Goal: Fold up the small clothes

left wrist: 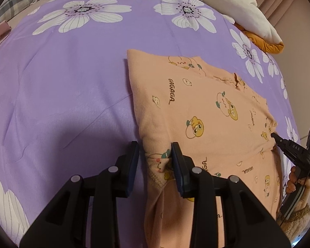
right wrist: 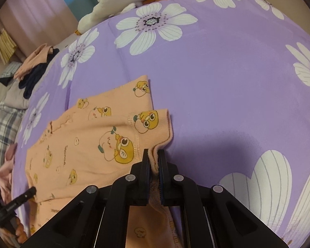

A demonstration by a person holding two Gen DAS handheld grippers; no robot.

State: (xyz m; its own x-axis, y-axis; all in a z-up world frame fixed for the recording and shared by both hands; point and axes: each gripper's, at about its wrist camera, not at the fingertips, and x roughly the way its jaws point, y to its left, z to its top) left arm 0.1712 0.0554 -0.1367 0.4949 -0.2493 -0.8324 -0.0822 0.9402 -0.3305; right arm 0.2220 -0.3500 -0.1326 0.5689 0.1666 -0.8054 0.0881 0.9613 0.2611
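One peach garment lying lengthwise, right tool pinching hem

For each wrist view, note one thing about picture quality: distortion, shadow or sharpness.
Left wrist view: fisheye bends the purple bedspread into a dome, and a dark shadow lies ahead of the left gripper. Right wrist view: black vignette in the corners, shadow beside the peach garment, print sharp.

We see the right gripper clamped on the hem of a peach cartoon-print garment spread on a purple flowered bedspread. The left gripper touches the garment's far edge. A white and orange plush toy lies beyond.
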